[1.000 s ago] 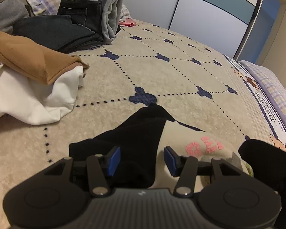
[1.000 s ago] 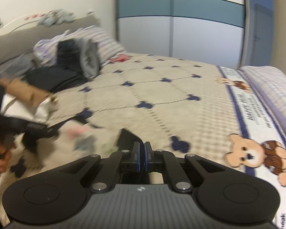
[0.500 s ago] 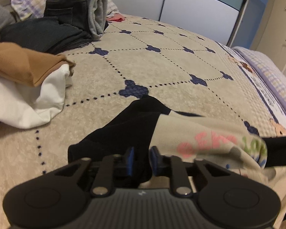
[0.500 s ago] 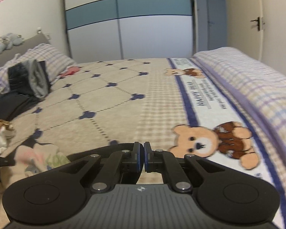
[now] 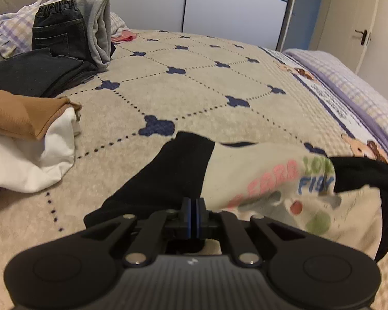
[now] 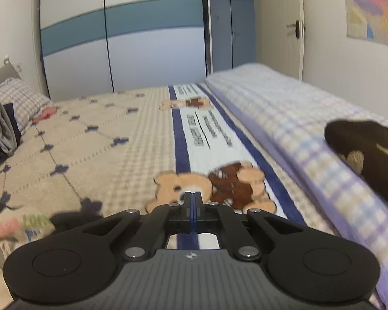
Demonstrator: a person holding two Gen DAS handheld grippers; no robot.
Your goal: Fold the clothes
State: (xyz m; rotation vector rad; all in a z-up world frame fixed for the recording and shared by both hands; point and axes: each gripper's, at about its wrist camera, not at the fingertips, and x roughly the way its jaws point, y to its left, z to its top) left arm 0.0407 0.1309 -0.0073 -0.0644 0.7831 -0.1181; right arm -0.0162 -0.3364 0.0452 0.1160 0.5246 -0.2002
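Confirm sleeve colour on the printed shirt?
Black sleeves on a cream shirt; left wrist view shows it best.

Shirt print: the cream-and-black shirt point(image 5: 258, 180) just ahead of the tool carries blurred pink letters, then green "LO", then blue "FIS".
Bedspread strip: dark lettering on the white band point(image 6: 207, 131) further ahead, too blurred to read.

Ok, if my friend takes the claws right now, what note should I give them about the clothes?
Left claw: shut, pinching the cream shirt where its black sleeve joins the body.
Right claw: shut; no cloth shows between its pads.
Shirt: lying on the bed, not folded yet.
Other clothes: heaped at the bed's left side; I cannot tell if they are finished.
Left to do: fold the shirt, then probably add it to the heap.
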